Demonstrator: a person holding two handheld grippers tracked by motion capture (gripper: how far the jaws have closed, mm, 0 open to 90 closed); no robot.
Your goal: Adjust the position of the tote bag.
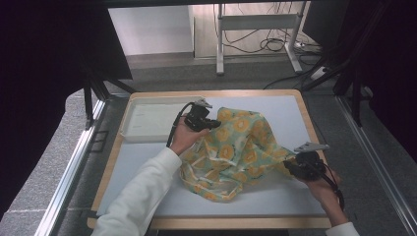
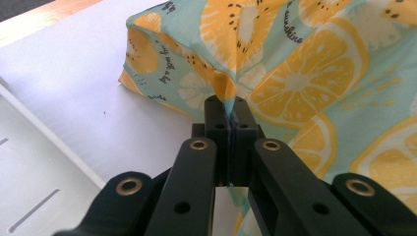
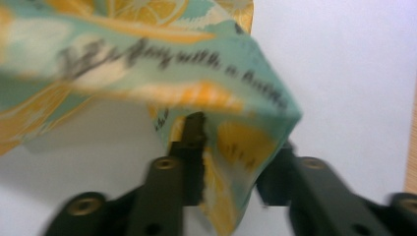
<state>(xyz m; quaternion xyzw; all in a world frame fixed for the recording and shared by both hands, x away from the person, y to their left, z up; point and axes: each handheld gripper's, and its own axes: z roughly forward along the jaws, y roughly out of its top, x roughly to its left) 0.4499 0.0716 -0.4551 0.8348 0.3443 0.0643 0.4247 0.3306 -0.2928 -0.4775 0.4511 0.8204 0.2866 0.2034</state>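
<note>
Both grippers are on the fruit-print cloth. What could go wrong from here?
1. The right gripper has cloth draped between its jaws, but the blurred view leaves the pinch unclear; the corner may slip.
2. The left gripper pinches only a thin fold, so a hard pull might tear it free.
3. The white tray sits nearby and could snag.

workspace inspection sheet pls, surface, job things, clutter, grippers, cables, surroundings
surface: white mat on a wood-edged table.
job's things: teal cloth with orange-slice and kiwi print, crumpled mid-table, lifted at two edges.
clutter: white tray at the far left of the mat, nothing seen in it.
grippers: left gripper shut on a cloth fold; right gripper has cloth draped between its jaws, which stand apart, so no grip confirmed.
cables: a black cable trails from the left gripper; loose cables on the floor beyond the table.
surroundings: metal stand legs, dark curtains at the sides.
</note>
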